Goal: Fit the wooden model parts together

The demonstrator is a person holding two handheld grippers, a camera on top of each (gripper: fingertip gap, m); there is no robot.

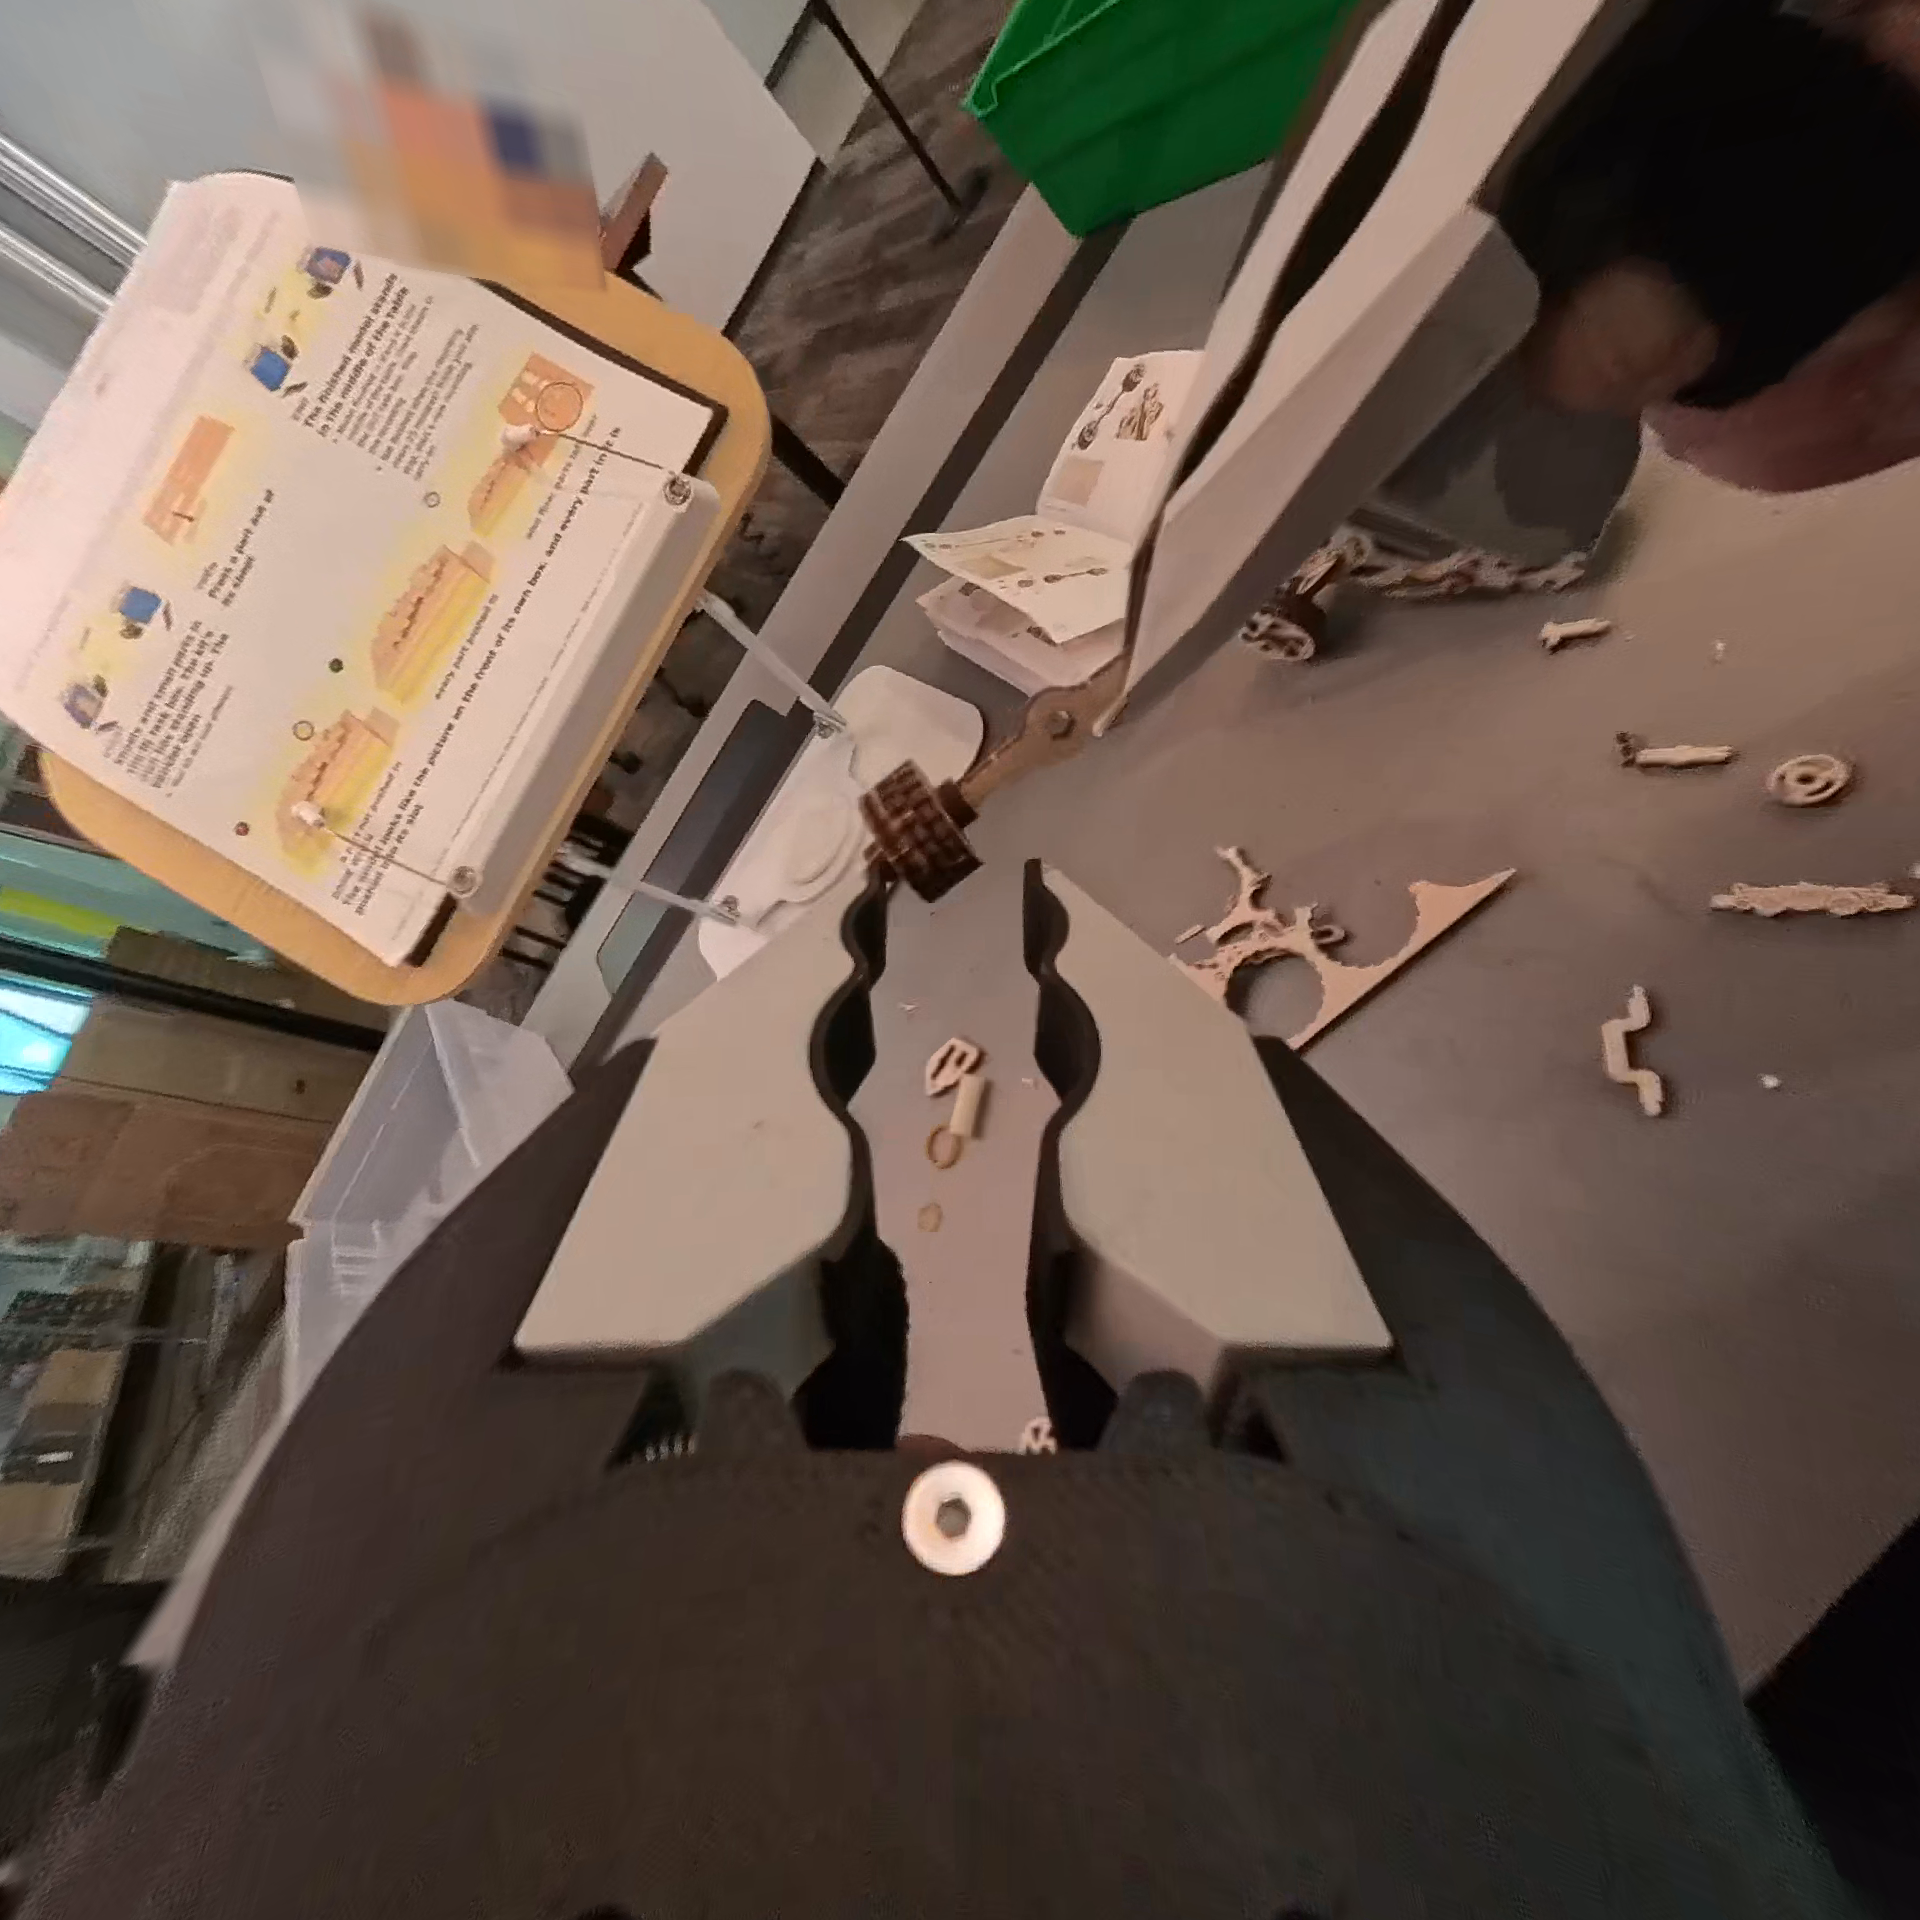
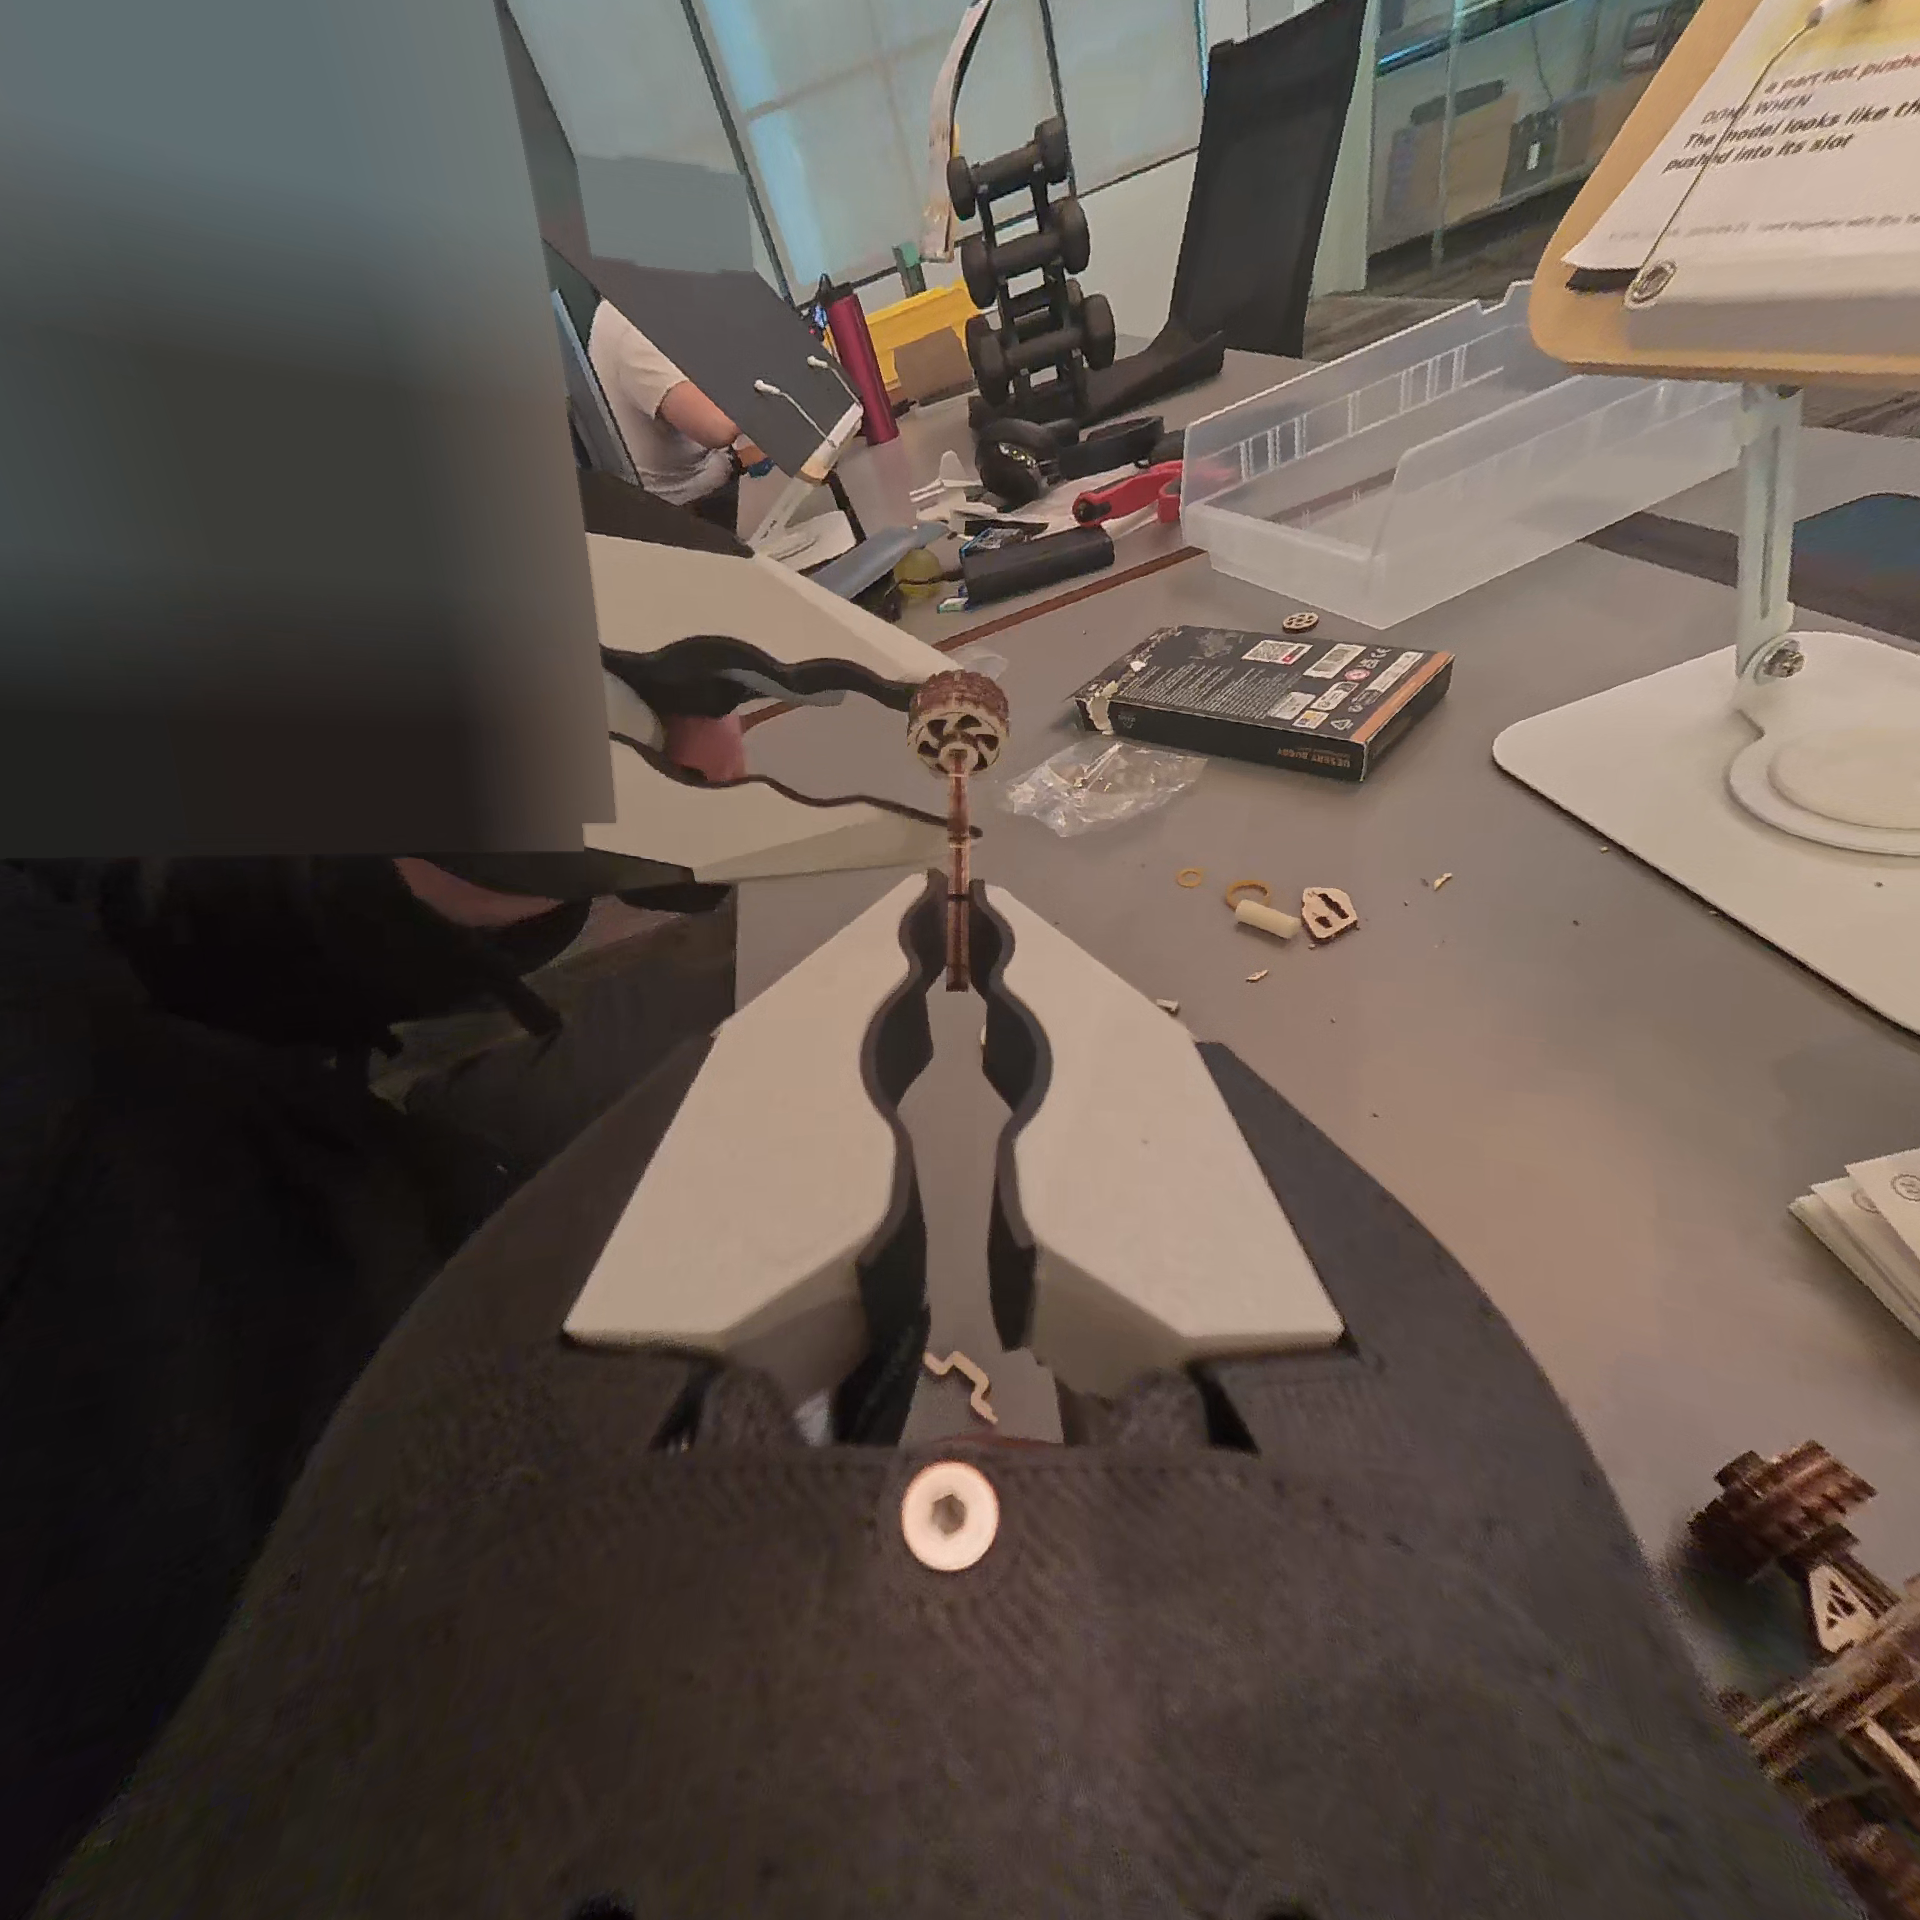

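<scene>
Grey fingers of my right gripper [image 2: 954, 891] pinch a thin wooden axle strip [image 2: 957, 940], its toothed wheel [image 2: 958, 721] held above the grey table [image 2: 1455, 997].

My left gripper [image 1: 956, 878] stands partly open, one tip touching the wheel [image 1: 914, 840]; I cannot tell whether it grips. Loose laser-cut plywood pieces [image 1: 1340, 951] lie scattered on the matte tabletop. Beyond are a clear plastic bin [image 2: 1455, 488], a black box [image 2: 1262, 691] and a clipboard stand [image 1: 343, 582].

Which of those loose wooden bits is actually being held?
The dark toothed wheel on its stick. The right gripper pinches the stick; the left gripper's tips meet the wheel. The others lie on the table.
</scene>
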